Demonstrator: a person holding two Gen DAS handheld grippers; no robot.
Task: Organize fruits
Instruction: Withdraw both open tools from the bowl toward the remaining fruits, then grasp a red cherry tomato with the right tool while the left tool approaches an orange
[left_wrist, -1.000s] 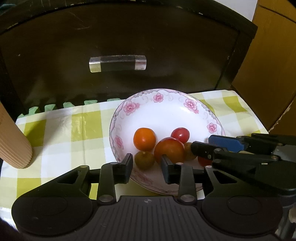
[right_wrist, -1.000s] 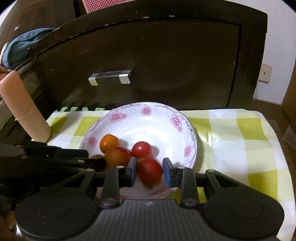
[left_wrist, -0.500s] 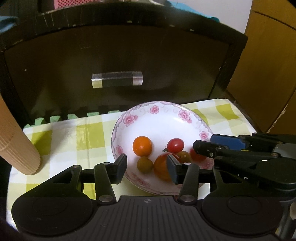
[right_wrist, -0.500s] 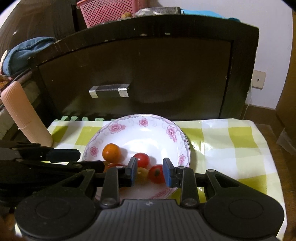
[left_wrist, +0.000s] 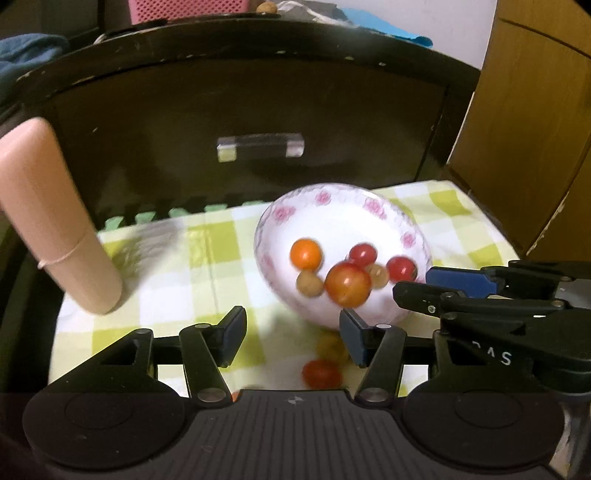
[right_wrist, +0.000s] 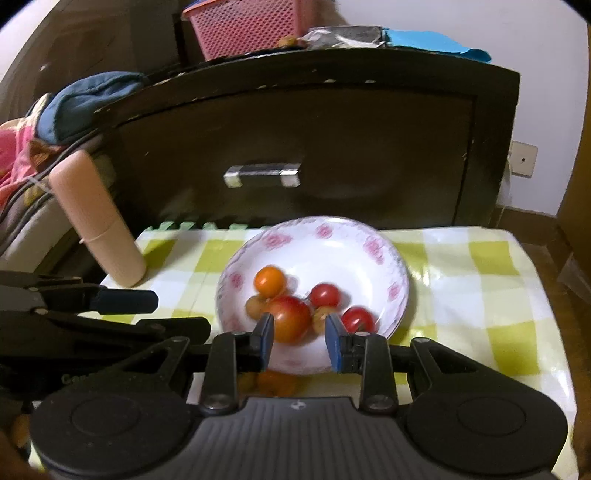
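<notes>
A white bowl with pink flowers (left_wrist: 332, 214) (right_wrist: 332, 251) sits on the yellow checked cloth and holds several small fruits: an orange one (left_wrist: 305, 254) (right_wrist: 269, 281), a large red-orange one (left_wrist: 348, 283) (right_wrist: 290, 318) and red cherry tomatoes (right_wrist: 357, 319). Loose fruits lie on the cloth in front of the bowl (left_wrist: 322, 373) (right_wrist: 276, 382). My left gripper (left_wrist: 291, 338) is open and empty above them. My right gripper (right_wrist: 298, 347) is open and empty at the bowl's near rim.
A tall pink cylinder (left_wrist: 55, 221) (right_wrist: 98, 218) stands at the cloth's left edge. A dark cabinet with a metal handle (left_wrist: 260, 146) (right_wrist: 262, 173) rises right behind the bowl. A wooden door (left_wrist: 524, 129) is at the right.
Both grippers have pulled back and up from the bowl. The red tomato that was between my right fingers now lies in the bowl. Loose fruits in front of the bowl have come into view.
</notes>
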